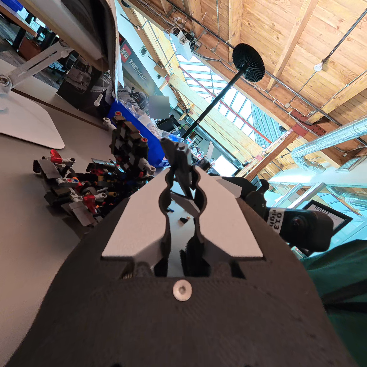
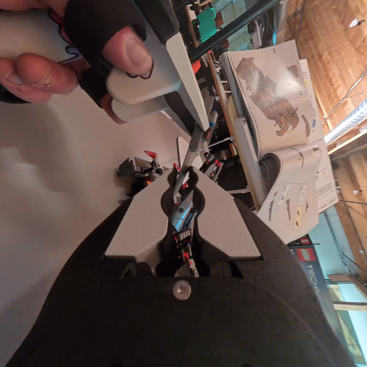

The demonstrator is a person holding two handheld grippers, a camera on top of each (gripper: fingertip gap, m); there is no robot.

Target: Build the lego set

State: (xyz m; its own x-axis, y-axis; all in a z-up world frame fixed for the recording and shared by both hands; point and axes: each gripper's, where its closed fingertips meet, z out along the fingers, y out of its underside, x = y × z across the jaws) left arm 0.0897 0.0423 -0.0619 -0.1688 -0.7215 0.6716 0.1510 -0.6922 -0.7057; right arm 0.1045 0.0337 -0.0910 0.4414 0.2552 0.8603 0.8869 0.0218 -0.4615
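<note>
My left gripper [image 1: 181, 171] is shut on a long grey lego piece [image 1: 179, 156] that sticks out past its tips. In the right wrist view the same grey piece [image 2: 193, 147] runs from the left gripper's fingertips [image 2: 203, 124] down into my right gripper [image 2: 183, 173], which is shut on its other end. Both grippers hold it in the air above the table. The partly built dark lego model [image 1: 85, 186] lies on the table to the left, and it also shows in the right wrist view [image 2: 143, 170]. An upright sub-assembly [image 1: 129, 143] stands behind it.
An open instruction book [image 2: 278, 103] stands on a holder at the right. The lego box [image 1: 129, 59] and a blue bin of bagged parts [image 1: 137, 123] sit behind the model. A white stand base [image 1: 25, 123] lies at the left. A gloved hand [image 2: 59, 65] holds the left gripper. Less than 4 cm separates the two grippers' tips.
</note>
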